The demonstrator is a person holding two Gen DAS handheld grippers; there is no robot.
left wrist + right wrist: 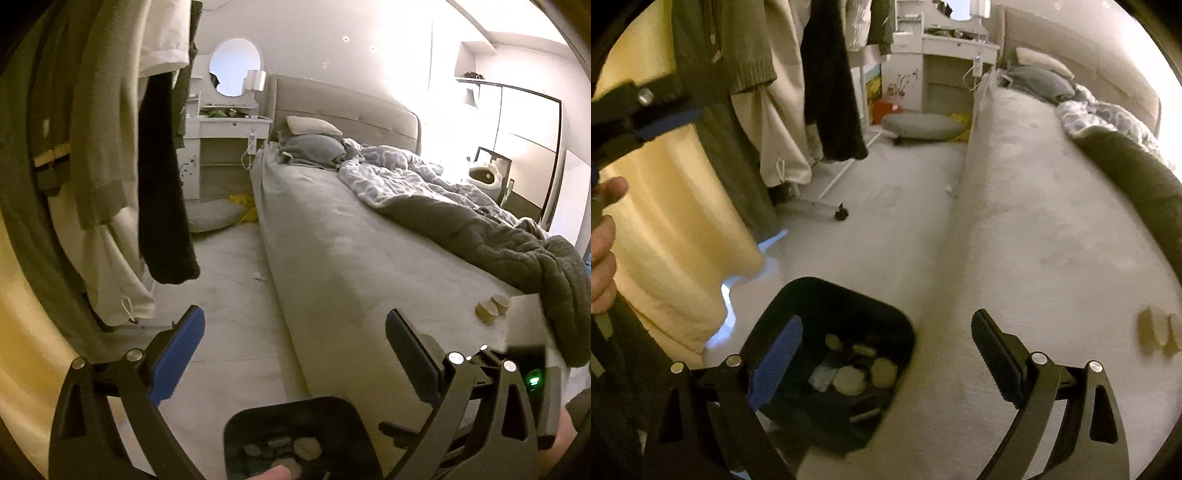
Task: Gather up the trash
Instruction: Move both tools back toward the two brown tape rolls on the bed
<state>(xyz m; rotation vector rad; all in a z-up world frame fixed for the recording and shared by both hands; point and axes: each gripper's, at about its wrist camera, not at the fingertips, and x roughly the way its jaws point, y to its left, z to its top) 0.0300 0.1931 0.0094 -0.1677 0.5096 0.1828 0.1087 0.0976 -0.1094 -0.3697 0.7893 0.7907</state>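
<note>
A black trash bin (834,317) stands on the floor against the bed's side, with several crumpled pieces of trash inside; it also shows in the left wrist view (291,417). Two small tan paper cups (493,308) lie on the bed near its foot; in the right wrist view they are blurred (1158,332). My left gripper (295,328) is open and empty above the bed edge. My right gripper (886,334) is open and empty, over the bin and the bed edge. A small white scrap (258,275) lies on the floor by the bed.
The grey bed (332,240) carries a rumpled duvet (424,184) and dark blanket (535,258). Clothes hang on a wheeled rack (831,195) at left. A white dressing table (229,125) stands at the far end, with a grey cushion (923,127) on the floor.
</note>
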